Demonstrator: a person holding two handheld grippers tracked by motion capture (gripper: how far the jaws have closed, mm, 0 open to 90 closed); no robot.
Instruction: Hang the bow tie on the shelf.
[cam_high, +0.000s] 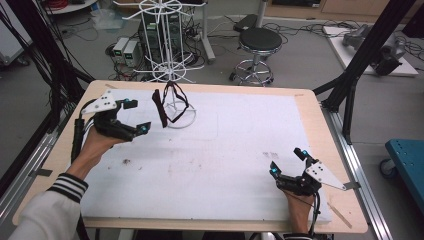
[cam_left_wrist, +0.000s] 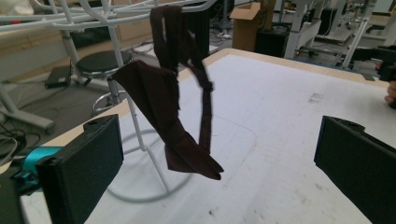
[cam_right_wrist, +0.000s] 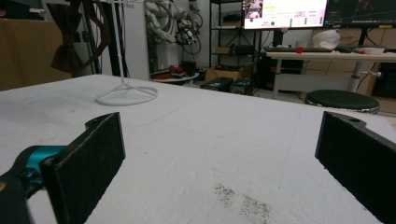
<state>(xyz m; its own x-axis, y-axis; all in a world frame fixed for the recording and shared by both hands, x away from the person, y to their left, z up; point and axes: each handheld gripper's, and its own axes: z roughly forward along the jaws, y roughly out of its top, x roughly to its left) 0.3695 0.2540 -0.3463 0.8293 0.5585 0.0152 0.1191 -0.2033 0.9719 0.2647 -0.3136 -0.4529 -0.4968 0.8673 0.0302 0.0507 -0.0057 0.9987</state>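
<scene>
A dark brown bow tie (cam_high: 160, 109) hangs by its strap from a small white wire stand (cam_high: 181, 119) at the back left of the white board. My left gripper (cam_high: 137, 116) is open just to the left of it, apart from the cloth. In the left gripper view the bow tie (cam_left_wrist: 163, 107) dangles ahead of the jaws, which stand wide with nothing between them (cam_left_wrist: 219, 154). My right gripper (cam_high: 287, 162) rests open near the front right edge, and its jaws (cam_right_wrist: 219, 149) are also empty. From there the bow tie (cam_right_wrist: 65, 51) and stand (cam_right_wrist: 126, 95) show far off.
A white foam board (cam_high: 225, 150) covers the wooden table (cam_high: 320, 125). A black stool (cam_high: 259, 42) and a tall white wire rack (cam_high: 162, 45) stand on the floor beyond the far edge. Black frame posts (cam_high: 360, 65) rise at both sides. Dirt specks (cam_right_wrist: 243, 200) mark the board.
</scene>
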